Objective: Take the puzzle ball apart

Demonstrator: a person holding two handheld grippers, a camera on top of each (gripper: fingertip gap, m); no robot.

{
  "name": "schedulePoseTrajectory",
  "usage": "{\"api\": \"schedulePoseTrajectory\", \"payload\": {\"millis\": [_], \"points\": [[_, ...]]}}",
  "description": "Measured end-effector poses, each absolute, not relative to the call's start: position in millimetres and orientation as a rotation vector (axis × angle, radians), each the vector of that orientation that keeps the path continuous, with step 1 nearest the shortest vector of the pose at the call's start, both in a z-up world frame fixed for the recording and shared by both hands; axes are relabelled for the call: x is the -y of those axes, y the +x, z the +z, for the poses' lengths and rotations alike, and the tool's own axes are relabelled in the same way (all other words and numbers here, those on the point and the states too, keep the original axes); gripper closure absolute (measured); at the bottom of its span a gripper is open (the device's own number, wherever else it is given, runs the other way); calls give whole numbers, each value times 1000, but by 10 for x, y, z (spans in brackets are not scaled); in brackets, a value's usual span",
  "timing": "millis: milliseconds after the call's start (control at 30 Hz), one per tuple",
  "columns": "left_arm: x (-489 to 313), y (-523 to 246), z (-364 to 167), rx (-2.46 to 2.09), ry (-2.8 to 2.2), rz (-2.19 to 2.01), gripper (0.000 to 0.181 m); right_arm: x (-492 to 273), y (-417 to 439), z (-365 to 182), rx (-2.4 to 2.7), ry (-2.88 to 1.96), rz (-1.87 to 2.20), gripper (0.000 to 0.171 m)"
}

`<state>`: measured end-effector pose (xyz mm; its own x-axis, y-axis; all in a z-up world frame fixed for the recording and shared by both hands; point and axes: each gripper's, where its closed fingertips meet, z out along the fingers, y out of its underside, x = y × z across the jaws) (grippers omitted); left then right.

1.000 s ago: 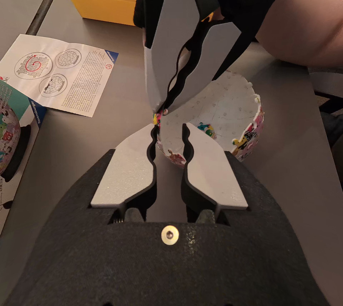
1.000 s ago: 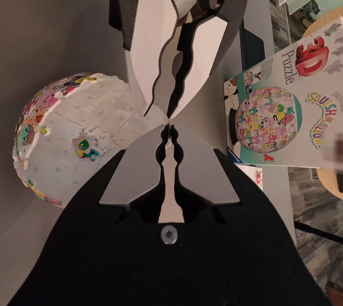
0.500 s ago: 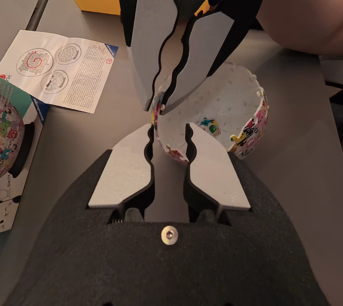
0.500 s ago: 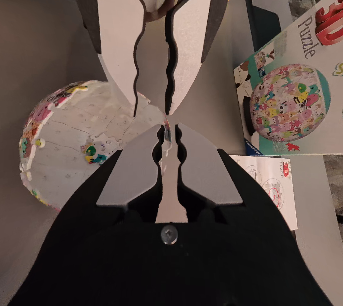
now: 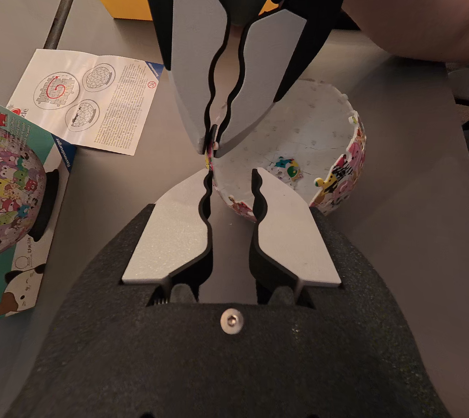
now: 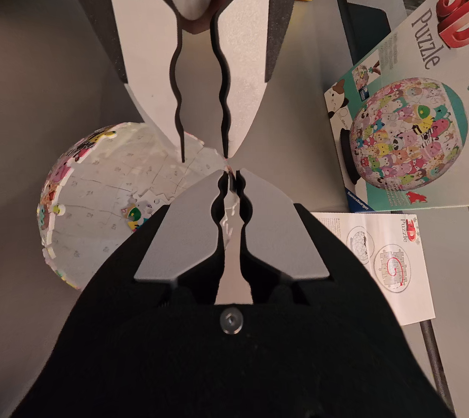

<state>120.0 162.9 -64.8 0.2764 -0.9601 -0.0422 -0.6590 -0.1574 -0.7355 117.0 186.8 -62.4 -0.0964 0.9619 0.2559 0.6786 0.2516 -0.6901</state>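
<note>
Right wrist view: right gripper [image 6: 230, 175] pinches the rim of the white half puzzle shell [image 6: 101, 203]. Left gripper [image 5: 229, 172] stands apart beside that rim; a hard pull may tip the unheld shell.

Print on box [image 6: 406, 127], leaflet [image 5: 86, 99].

Right gripper [image 6: 230, 172] fingers hide the puzzle ball [image 6: 101, 203] rim they pinch; puzzle box [image 5: 22, 192] cropped left of the left gripper's [image 5: 229, 172] fingers.
</note>
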Motion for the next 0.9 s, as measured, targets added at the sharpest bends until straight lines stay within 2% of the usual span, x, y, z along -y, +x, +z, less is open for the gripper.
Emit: {"api": "schedulePoseTrajectory", "payload": {"millis": [733,900], "points": [[-1675,1205,-709,-1458,-1915,-511,159,-1833,1211,-680,1917,-1414,480,162],[-1742,1179,-769,-1450,-1941,-444,165,-1791,1229,-676,1955,-1335,463,166]]}}
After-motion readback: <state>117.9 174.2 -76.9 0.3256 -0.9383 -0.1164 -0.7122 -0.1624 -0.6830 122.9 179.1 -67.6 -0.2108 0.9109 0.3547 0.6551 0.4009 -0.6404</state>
